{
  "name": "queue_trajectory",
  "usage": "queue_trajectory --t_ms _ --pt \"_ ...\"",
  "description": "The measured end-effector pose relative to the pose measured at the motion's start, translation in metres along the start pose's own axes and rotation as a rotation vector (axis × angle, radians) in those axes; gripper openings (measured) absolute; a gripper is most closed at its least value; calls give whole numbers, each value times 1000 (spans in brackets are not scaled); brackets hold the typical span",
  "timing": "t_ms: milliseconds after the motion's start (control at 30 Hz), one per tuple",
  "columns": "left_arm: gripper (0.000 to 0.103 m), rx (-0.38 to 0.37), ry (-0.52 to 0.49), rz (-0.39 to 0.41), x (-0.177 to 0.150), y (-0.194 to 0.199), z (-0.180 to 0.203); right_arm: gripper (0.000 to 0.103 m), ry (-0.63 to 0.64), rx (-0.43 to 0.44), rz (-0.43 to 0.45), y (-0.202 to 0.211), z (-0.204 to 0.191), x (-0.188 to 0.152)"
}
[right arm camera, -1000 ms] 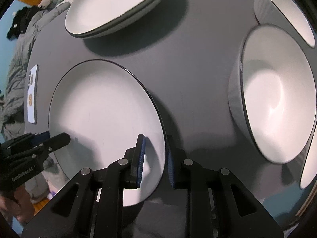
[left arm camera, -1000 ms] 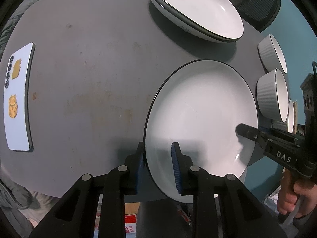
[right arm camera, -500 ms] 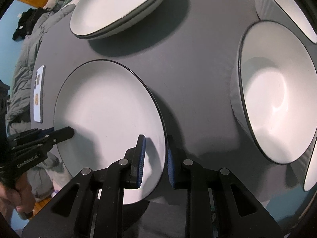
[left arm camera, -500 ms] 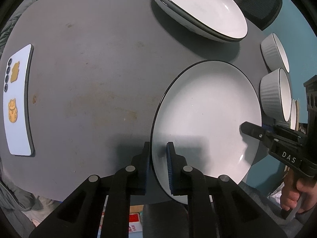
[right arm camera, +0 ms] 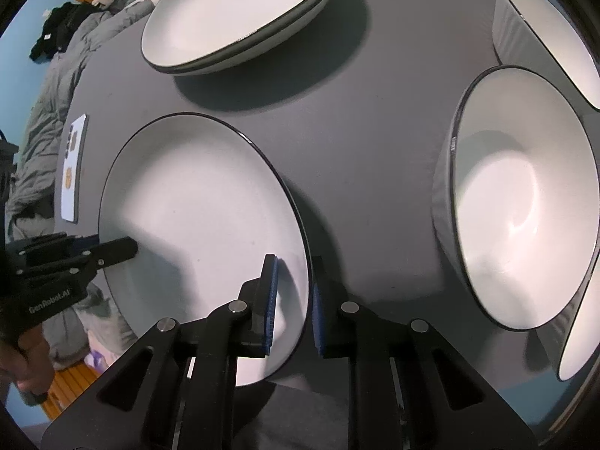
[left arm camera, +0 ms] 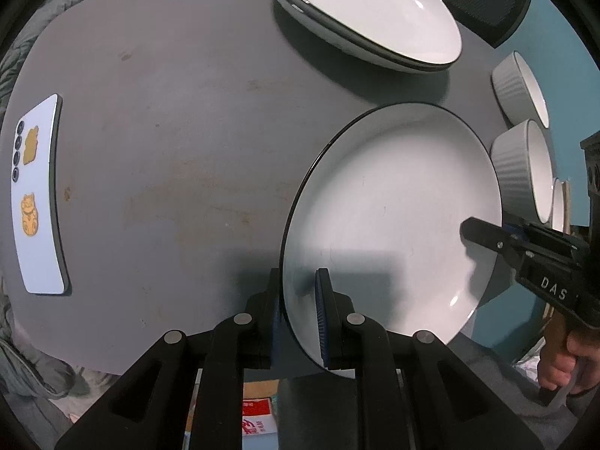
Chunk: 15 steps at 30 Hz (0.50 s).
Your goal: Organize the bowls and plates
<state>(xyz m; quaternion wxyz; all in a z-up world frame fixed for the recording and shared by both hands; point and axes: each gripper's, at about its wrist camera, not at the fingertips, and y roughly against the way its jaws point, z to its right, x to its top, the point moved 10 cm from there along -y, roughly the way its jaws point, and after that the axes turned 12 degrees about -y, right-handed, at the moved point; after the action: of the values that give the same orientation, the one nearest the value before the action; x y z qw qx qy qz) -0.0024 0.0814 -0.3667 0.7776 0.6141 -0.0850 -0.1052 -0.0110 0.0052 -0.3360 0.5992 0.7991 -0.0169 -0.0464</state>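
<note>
A white plate with a dark rim (left arm camera: 393, 206) lies at the near edge of the grey table (left arm camera: 168, 131), its near side overhanging. My left gripper (left arm camera: 298, 281) is shut on the plate's left rim, one pad above and one below. The right gripper (right arm camera: 294, 266) has the opposite rim of the plate (right arm camera: 198, 206) between its pads, and its jaws are closing on it. Each gripper also shows in the other's view, the right gripper (left arm camera: 476, 230) and the left gripper (right arm camera: 116, 249). Two stacked plates (left arm camera: 367, 11) sit at the far side.
Two ribbed white bowls (left arm camera: 521, 176) (left arm camera: 519, 88) stand right of the plate, close to the right gripper, with a third bowl's rim (right arm camera: 577, 337) beyond. A phone (left arm camera: 35, 195) lies at the table's left. A black mesh chair (left arm camera: 495, 3) stands behind. A hand (left arm camera: 562, 360) holds the right gripper.
My left jaws have closed from wide around the plate's rim to tight on it. The right jaws have narrowed a little on the other rim. Neither hand has shifted much.
</note>
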Motion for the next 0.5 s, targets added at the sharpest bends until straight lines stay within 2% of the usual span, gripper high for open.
queue_trajectory --t_ms 267,500 --pt "15 -8 10 33 19 18 7 16 -2 -5 26 19 -3 15" --pt "15 2 7 83 57 42 6 15 -13 18 50 36 -10 43"
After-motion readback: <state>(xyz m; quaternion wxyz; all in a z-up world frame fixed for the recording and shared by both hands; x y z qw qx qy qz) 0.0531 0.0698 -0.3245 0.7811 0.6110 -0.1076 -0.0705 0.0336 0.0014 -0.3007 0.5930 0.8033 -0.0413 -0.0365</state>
